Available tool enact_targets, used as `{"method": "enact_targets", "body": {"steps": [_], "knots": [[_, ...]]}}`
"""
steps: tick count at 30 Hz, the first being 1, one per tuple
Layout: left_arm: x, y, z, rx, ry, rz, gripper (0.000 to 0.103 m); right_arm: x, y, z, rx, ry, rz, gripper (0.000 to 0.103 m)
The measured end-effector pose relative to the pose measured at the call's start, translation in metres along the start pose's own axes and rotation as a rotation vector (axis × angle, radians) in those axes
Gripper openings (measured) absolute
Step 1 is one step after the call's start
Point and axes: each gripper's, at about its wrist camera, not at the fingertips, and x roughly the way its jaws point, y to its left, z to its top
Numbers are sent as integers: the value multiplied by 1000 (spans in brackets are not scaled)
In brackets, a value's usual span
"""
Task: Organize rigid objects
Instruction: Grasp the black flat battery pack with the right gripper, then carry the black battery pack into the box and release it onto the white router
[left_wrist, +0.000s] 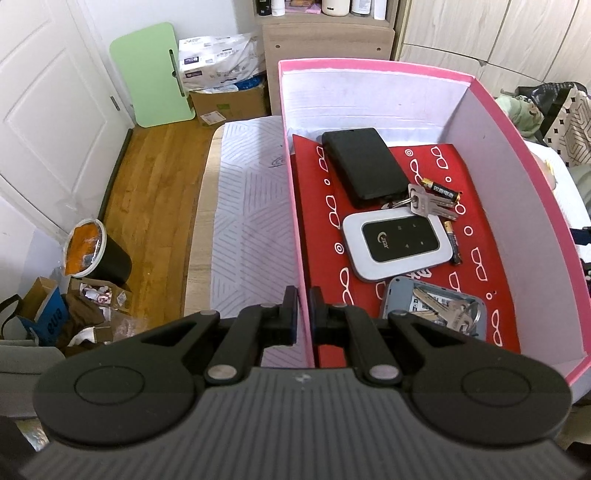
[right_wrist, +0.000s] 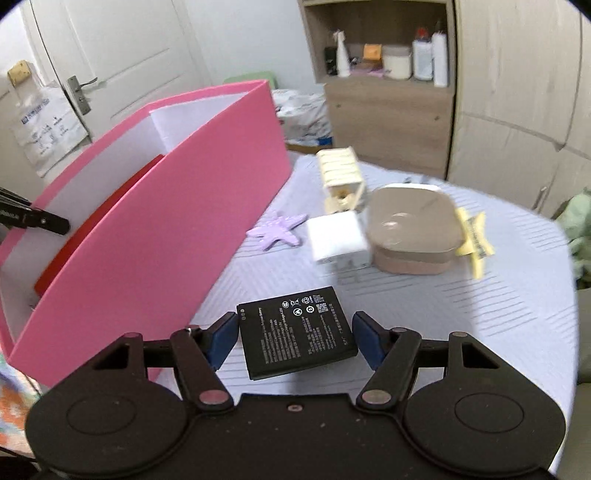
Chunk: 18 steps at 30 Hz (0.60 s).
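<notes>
Striped grey tablecloth (right_wrist: 424, 325) carries a flat black rectangular battery (right_wrist: 297, 332), lying between the spread, released right gripper (right_wrist: 294, 341). Beside it, the left gripper (left_wrist: 303, 314) clamps the pink cardboard box's (left_wrist: 295, 221) wall.

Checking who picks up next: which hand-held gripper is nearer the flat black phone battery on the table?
Right. The right hand-held gripper is open with the flat black phone battery between its fingers. The left hand-held gripper is shut on the pink box's wall.
</notes>
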Motion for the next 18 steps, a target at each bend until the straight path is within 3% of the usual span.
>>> {"method": "enact_targets", "body": {"steps": [5,9,14,18], "knots": [[1,1,0,-13,-1,-3,5,-13,3,0,7,-37,-9,72],[1,2,0,-16,-2,-8,6,-37,13,13,-1,-118,-1,71],[0,2,-1,-14,-9,-10,6,-71,49,33,-67,-236,102,71],[0,5,-3,-22,-19,-21,6,-72,81,56,-142,-249,188,71]]}}
